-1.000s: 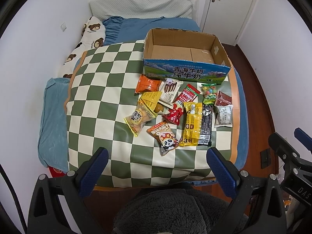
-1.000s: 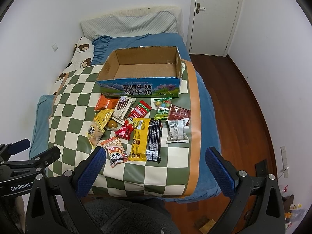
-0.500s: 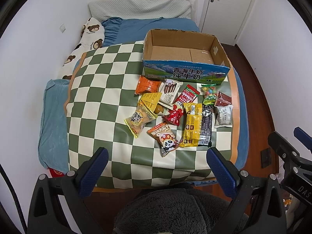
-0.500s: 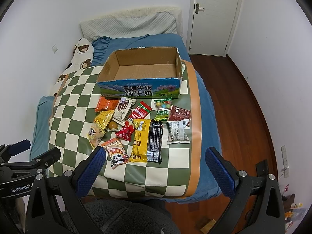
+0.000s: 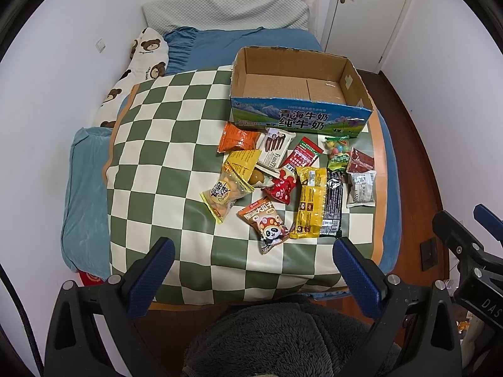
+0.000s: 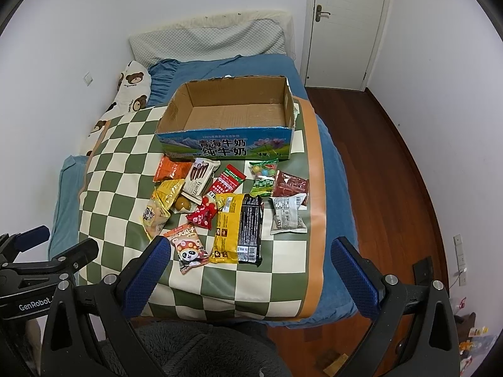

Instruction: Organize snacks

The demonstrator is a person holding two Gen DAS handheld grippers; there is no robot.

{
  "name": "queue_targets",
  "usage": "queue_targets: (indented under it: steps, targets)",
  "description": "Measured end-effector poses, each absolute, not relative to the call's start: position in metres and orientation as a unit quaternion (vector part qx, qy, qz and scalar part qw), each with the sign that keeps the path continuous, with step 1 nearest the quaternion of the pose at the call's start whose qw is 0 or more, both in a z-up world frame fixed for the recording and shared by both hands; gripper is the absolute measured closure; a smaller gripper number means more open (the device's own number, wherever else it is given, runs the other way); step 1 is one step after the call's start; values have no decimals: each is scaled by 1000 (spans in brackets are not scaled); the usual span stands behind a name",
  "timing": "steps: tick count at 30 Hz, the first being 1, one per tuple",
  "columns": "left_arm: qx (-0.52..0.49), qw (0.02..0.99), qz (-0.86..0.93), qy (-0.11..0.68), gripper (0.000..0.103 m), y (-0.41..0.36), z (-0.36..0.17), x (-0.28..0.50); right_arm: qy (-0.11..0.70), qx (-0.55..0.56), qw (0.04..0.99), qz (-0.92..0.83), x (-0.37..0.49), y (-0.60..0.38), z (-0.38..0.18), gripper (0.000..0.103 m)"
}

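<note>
Cardboard box (image 5: 300, 94) empty behind scattered snack packets (image 5: 292, 182); left gripper (image 5: 251, 264) and right gripper (image 6: 251, 260) fingers spread wide, holding nothing.

A green-and-cream checked cloth (image 5: 176, 157) with an orange border covers the blue bed (image 5: 226, 44); beside it lies a white pillow printed with brown bears (image 5: 141, 59).

Readable text: cardboard box (image 5: 300, 119) front wall reads "青海牛奶 纯牛奶", small "100%" line above it. White snack packet (image 5: 276, 150) reads "Franzzi". Left gripper (image 6: 31, 282) body, seen in right wrist view, reads "GenRobot". Right gripper (image 5: 471, 270) body shows "DAS", cut off. Other packet print too small.
</note>
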State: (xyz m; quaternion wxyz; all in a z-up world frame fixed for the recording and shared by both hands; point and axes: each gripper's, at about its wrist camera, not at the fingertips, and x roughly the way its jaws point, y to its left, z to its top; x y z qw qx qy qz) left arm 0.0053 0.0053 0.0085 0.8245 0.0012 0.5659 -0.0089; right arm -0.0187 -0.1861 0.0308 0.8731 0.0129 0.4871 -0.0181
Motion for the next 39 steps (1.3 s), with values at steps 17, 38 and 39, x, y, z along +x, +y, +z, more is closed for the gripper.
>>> queue_targets:
  steps: [17, 38, 39]
  targets:
    - [-2, 823, -7, 569, 0, 8, 7, 11, 492, 18, 870, -13, -8, -177, 38, 0]
    - [-207, 617, 26, 759, 8, 9, -280, 119, 598, 47, 799, -32, 114, -206, -212, 5]
    - [-202, 617, 28, 760, 9, 3, -292, 126, 600, 46, 798, -31, 117, -205, -218, 6]
